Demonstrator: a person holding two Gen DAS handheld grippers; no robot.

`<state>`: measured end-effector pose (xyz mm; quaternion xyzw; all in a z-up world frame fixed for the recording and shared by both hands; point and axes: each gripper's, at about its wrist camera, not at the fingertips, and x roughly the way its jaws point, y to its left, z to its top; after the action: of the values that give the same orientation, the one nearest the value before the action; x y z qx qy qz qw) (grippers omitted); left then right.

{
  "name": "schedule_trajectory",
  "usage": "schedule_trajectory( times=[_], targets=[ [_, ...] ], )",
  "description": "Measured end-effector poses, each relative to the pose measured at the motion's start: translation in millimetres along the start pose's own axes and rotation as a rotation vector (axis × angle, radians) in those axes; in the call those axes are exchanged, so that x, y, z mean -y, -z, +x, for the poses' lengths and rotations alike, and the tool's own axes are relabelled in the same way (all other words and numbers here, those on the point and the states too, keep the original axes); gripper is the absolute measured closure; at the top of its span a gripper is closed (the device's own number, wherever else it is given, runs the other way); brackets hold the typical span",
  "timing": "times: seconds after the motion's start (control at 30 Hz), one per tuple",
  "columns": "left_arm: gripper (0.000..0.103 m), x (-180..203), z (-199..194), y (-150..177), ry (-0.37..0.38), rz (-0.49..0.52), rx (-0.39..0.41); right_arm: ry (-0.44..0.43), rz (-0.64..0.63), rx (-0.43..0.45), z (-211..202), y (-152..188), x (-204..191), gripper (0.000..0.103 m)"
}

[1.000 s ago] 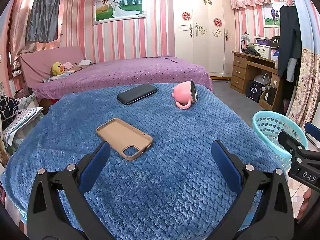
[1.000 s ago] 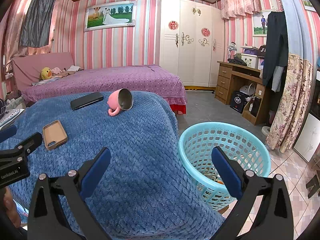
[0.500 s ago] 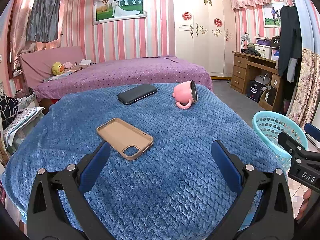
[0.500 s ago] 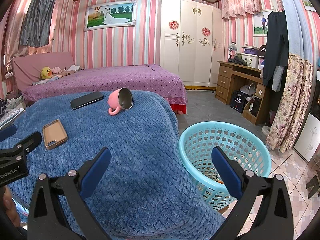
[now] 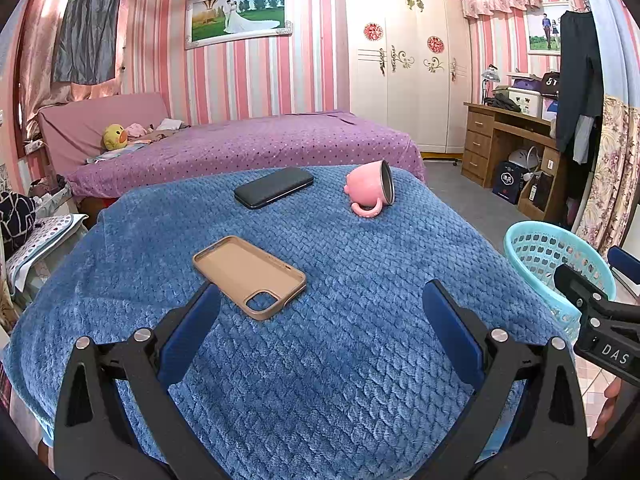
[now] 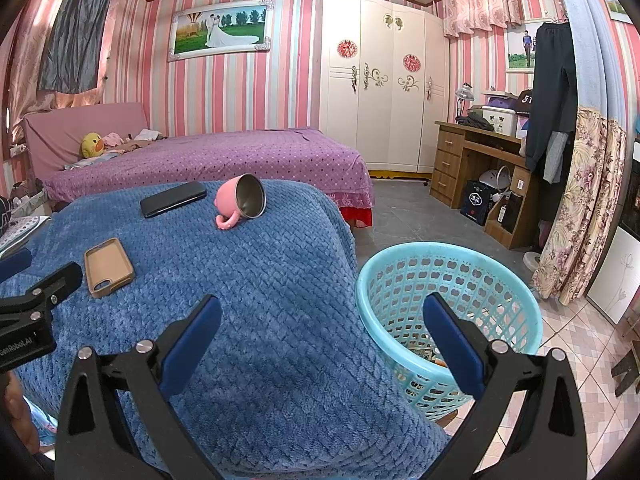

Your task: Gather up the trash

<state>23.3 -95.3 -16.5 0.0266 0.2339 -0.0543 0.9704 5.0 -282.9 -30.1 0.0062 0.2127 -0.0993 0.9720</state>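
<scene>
A turquoise plastic basket (image 6: 452,292) stands on the floor right of the blue blanket (image 6: 248,304); small scraps lie at its bottom. It also shows in the left wrist view (image 5: 552,264). On the blanket (image 5: 340,320) lie a tan phone case (image 5: 249,275), a black phone (image 5: 274,192) and a pink mug (image 5: 370,194) on its side. They also show in the right wrist view: case (image 6: 108,267), phone (image 6: 173,199), mug (image 6: 240,202). My left gripper (image 5: 320,332) is open and empty above the blanket's near part. My right gripper (image 6: 322,334) is open and empty, over the blanket's edge beside the basket.
A purple bed (image 5: 248,148) lies behind the blanket, with a yellow duck toy (image 5: 114,137). A white wardrobe (image 6: 384,100) and a wooden desk (image 6: 476,160) stand at the back right. A flowered curtain (image 6: 576,216) hangs at right. Tiled floor (image 6: 576,360) surrounds the basket.
</scene>
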Motion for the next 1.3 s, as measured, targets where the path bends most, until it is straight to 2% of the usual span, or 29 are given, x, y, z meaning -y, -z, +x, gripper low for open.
schedule_trajectory(
  times=[1.3],
  targets=[
    [0.005, -1.0, 0.5, 0.9, -0.008, 0.007, -0.002, -0.007, 0.002, -0.001, 1.0, 3.2, 0.2, 0.005]
  ],
)
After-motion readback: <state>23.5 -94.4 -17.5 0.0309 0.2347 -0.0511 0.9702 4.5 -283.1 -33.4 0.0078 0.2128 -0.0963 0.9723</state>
